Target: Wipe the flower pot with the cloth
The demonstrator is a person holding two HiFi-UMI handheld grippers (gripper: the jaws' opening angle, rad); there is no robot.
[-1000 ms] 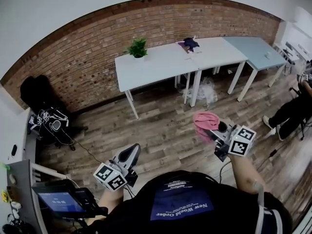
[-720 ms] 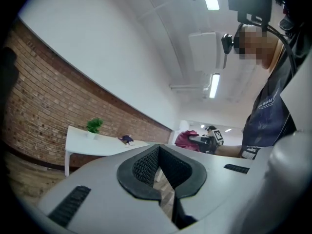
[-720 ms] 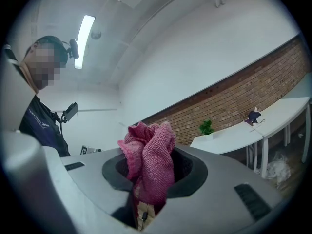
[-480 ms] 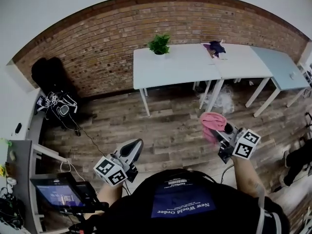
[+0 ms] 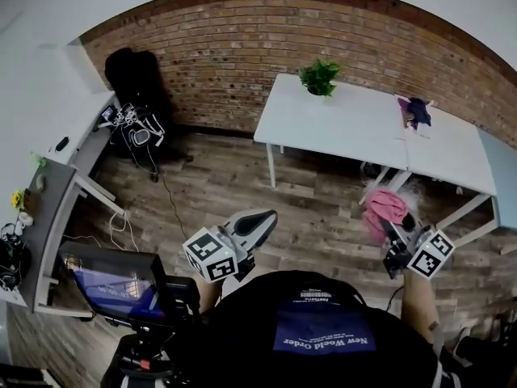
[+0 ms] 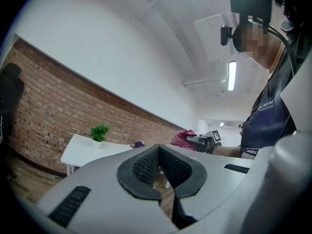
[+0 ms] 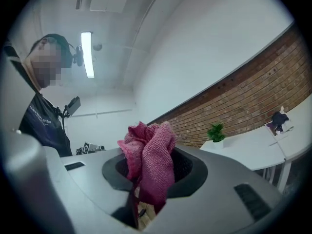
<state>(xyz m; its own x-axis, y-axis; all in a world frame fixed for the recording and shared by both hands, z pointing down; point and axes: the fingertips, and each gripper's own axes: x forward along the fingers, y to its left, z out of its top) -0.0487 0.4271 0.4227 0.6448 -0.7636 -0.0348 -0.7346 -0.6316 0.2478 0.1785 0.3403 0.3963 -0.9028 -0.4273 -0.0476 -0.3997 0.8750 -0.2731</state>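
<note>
- Flower pot (image 5: pixel 320 78) with a green plant stands on the white table (image 5: pixel 347 128), at the table's far edge against the brick wall (image 5: pixel 242 47)
- Cloth (image 5: pixel 384 210), pink and bunched, is clamped between the jaws of the right gripper (image 5: pixel 393 226), held in the air well short of the table's near side
- Left gripper (image 5: pixel 260 220) has its jaws pressed together with nothing between them, well short of the table's left corner
- A dark purple bundle (image 5: pixel 415 111) lies at the table's right end, well apart from the pot
- Wooden floor (image 5: pixel 242 184) stretches between the person and the table
- Black bags (image 5: pixel 133 83) lean on the wall left of the table
- Further left of the table stand a grey desk (image 5: pixel 48 208) with cables and a lit screen (image 5: pixel 109 285)
</note>
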